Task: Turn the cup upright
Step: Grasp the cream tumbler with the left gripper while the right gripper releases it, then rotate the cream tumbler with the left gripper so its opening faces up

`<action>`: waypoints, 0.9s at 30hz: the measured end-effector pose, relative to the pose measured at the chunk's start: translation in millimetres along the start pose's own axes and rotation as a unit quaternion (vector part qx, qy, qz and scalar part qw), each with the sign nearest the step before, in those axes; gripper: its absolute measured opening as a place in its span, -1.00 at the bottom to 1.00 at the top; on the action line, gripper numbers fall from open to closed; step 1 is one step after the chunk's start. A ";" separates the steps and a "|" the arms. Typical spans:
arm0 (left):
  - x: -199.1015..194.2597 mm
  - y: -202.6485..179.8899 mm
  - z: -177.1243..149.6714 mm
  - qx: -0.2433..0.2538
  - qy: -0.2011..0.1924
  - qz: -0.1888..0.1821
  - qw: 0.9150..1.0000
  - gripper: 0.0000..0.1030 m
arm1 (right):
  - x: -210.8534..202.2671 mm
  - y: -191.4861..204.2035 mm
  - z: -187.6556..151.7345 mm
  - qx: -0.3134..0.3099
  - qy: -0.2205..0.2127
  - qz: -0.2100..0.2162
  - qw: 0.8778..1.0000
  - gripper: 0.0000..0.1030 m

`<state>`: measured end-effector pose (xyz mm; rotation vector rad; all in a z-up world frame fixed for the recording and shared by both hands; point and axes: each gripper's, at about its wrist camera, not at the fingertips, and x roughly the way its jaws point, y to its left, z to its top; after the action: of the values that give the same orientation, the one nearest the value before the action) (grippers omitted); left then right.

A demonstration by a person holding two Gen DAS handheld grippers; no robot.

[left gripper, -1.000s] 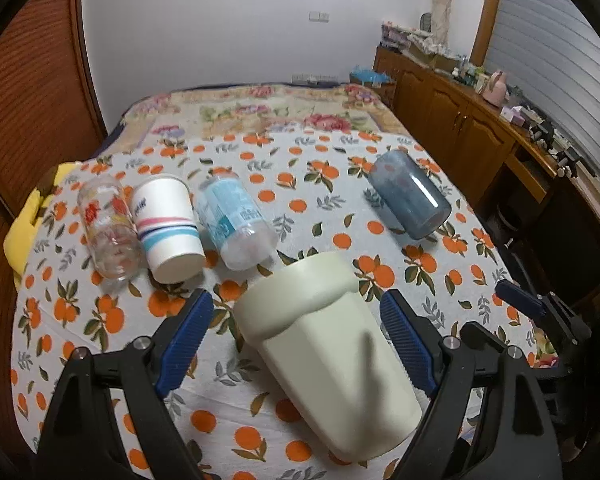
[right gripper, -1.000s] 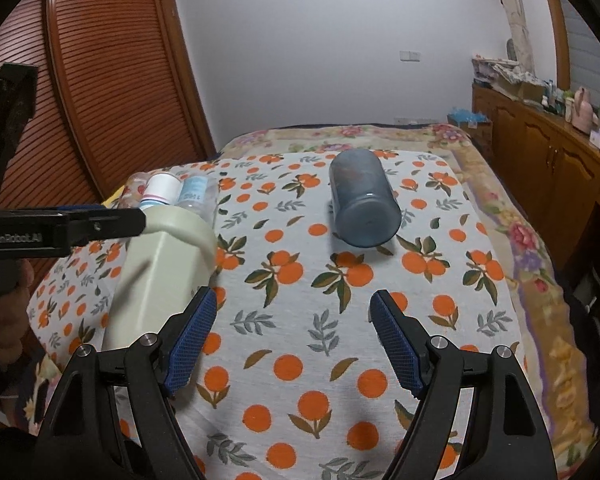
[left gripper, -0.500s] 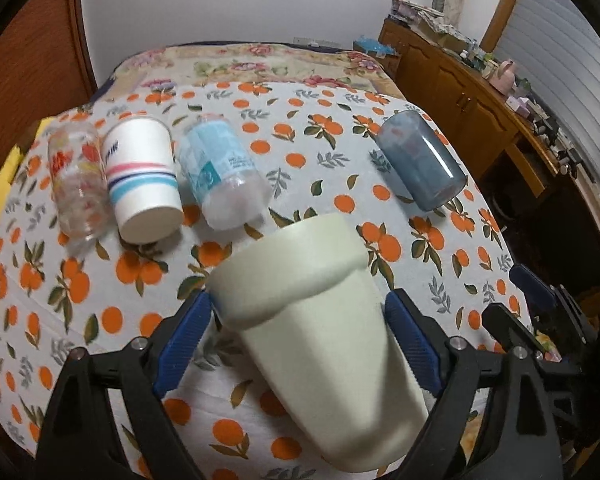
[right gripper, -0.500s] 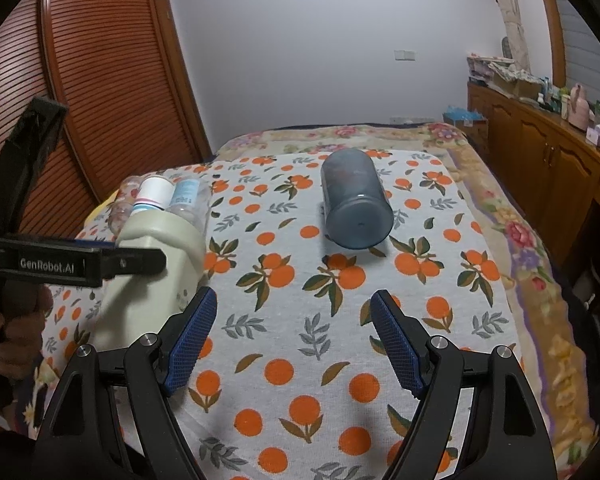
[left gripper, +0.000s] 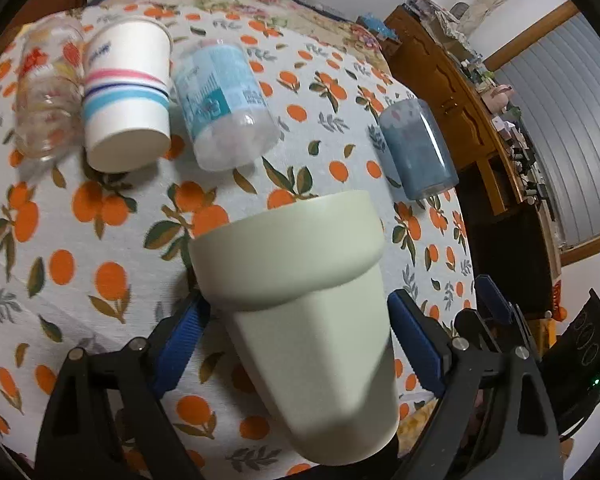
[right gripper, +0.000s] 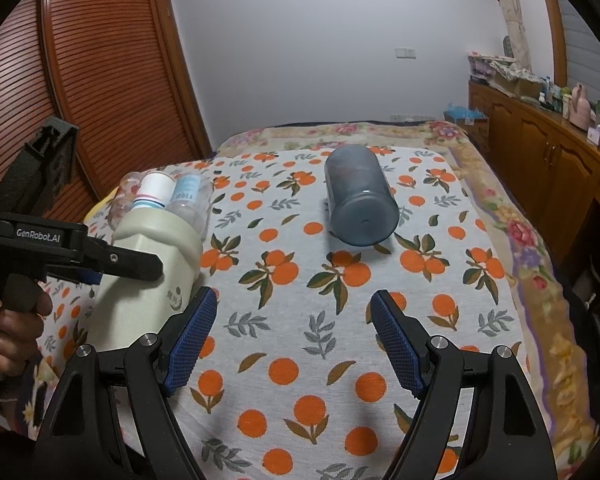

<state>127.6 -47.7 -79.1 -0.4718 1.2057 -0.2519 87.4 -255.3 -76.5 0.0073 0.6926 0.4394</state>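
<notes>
My left gripper (left gripper: pixel 296 324) is shut on a pale green cup (left gripper: pixel 300 280) and holds it tilted above the table, rim end away from me, base toward the camera. The same cup (right gripper: pixel 148 272) shows at the left of the right wrist view, clamped by the left gripper's black finger (right gripper: pixel 120 260). My right gripper (right gripper: pixel 292 336) is open and empty over the orange-print tablecloth (right gripper: pixel 320 360), well in front of a grey-blue tumbler (right gripper: pixel 358 200) that lies on its side.
A floral clear glass (left gripper: pixel 44 92), a striped paper cup (left gripper: pixel 126 96) and a clear cup with a blue label (left gripper: pixel 224 104) lie on their sides in a row at the far left. The grey-blue tumbler (left gripper: pixel 418 148) lies to the right. A wooden cabinet (right gripper: pixel 548 160) runs along the right.
My left gripper has lifted the green cup off the cloth and tipped it, so the camera now looks down on the table more steeply. The right gripper has barely moved.
</notes>
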 end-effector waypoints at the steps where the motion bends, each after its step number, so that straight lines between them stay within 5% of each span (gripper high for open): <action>1: 1.4 0.2 0.3 -0.002 0.003 -0.003 1.000 0.77 | -0.2 0.3 0.0 -0.001 0.000 0.000 1.000 0.57; 7: 4.2 2.0 3.6 -0.005 0.016 -0.030 0.999 0.60 | 0.9 0.5 -0.2 0.001 0.002 -0.001 1.000 0.57; 12: 1.4 2.2 7.1 0.012 0.004 -0.014 1.000 0.57 | 2.5 -0.8 -2.1 0.003 0.006 -0.001 1.000 0.57; 21: -26.2 -10.8 2.4 0.090 -0.077 0.017 0.993 0.53 | 4.7 -1.8 -4.0 0.003 0.009 -0.003 1.000 0.57; 27: -47.6 -21.4 -2.1 0.141 -0.131 0.047 0.980 0.51 | 7.4 -2.8 -3.5 0.007 0.010 -0.005 1.000 0.58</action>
<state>110.6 -46.4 -29.8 -0.1918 0.9145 -0.2670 91.3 -255.4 -84.2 0.0119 0.7146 0.4256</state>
